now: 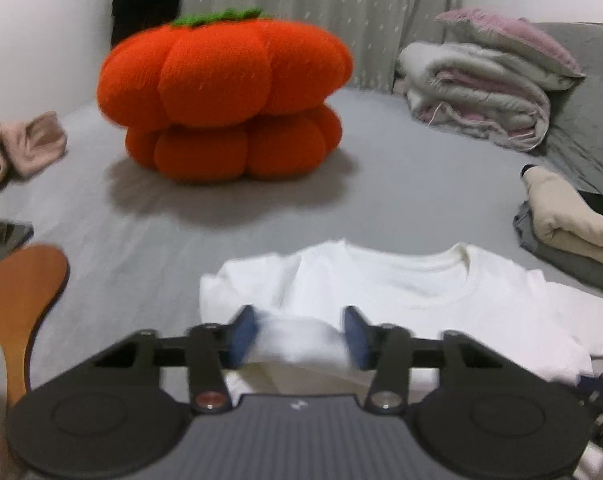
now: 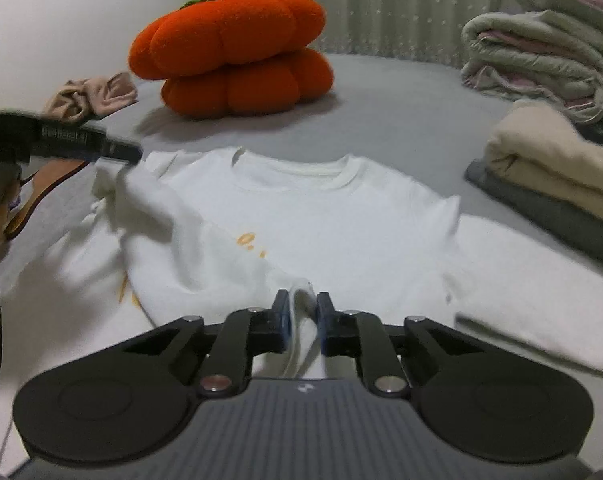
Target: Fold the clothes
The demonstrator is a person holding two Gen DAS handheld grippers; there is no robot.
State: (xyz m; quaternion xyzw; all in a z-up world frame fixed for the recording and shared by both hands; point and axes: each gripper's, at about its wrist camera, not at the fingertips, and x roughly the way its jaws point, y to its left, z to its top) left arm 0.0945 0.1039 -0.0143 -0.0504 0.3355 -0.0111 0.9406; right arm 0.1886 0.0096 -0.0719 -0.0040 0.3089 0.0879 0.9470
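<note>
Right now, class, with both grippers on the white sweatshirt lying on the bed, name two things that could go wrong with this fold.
1. The right gripper pinches only a thin ridge of the white sweatshirt; it may slip free when lifted.
2. The left gripper has a bunched lump of fabric between its pads, seemingly loosely, so that side may drop or fold crooked, with creases.

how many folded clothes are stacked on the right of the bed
2: a beige garment on top, a grey garment under it, beside the white shirt. More may be hidden.

A bedroom at home — grey-sheeted bed (image 1: 381,184), rolled quilt (image 1: 477,92), orange pumpkin cushion (image 1: 225,96), curtain (image 1: 321,12) behind
</note>
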